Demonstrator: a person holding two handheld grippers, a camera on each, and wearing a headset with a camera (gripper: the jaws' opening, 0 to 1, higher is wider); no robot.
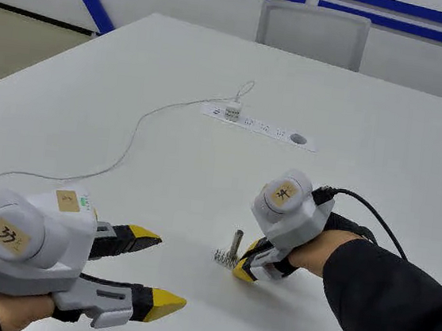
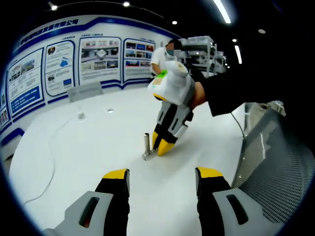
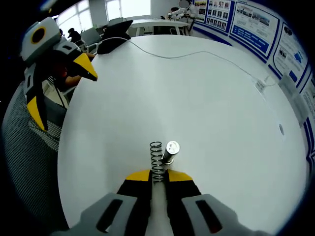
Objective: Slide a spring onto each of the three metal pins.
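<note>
Threading is the step in hand, as I judge it, and it is only at its start. My right tongs (image 3: 158, 176) are pinched nearly shut on one end of a spring (image 3: 156, 158), with just the coil's width left between the yellow tips. The rest of the spring pokes out forward from the tips. One pin (image 3: 170, 150) stands upright on the white table (image 3: 206, 93), just beside the spring's free end. In the head view the spring (image 1: 223, 256) lies low, near level, at the foot of the pin (image 1: 236, 243), and the right tongs (image 1: 242, 270) are down close to the table. So the coil is next to the pin, not over it, and I cannot tell whether the two touch.

My left tongs (image 1: 157, 268) are wide open and hold nothing. They hover well apart from the work, pointing toward it. From the left gripper view the pin (image 2: 146, 143) is bare along its whole length.

Next, I reckon, the spring has to come up above the pin's top and turn so that its open end faces down. Then it must be lined up and lowered. The pin looks free-standing, so a sideways nudge could tip it. The left tongs may be needed to steady it.
</note>
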